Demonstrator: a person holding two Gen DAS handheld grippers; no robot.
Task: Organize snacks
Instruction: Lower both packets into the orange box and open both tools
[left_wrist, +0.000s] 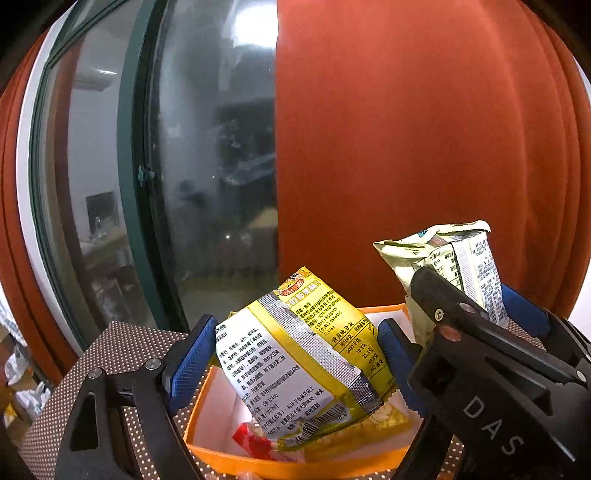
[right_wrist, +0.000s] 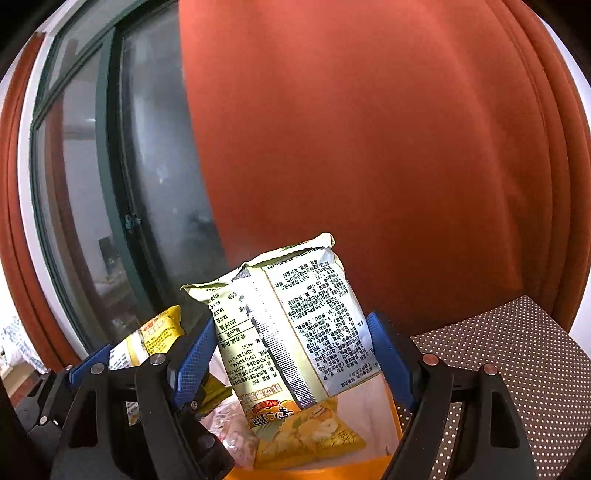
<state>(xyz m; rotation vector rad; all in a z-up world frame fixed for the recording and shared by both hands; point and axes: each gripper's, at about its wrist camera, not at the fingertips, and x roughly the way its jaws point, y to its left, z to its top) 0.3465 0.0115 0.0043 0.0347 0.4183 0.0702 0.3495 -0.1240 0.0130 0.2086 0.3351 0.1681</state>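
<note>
Left gripper clamps yellow snack bag, right gripper clamps pale-green snack bag | both bags over orange box | advice: lower inside walls, release separately.

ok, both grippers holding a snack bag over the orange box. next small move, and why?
Probably lower the left gripper and release its yellow bag first: it hangs right over the open orange box, where other snacks already lie. The right gripper with its pale green bag can follow.
</note>
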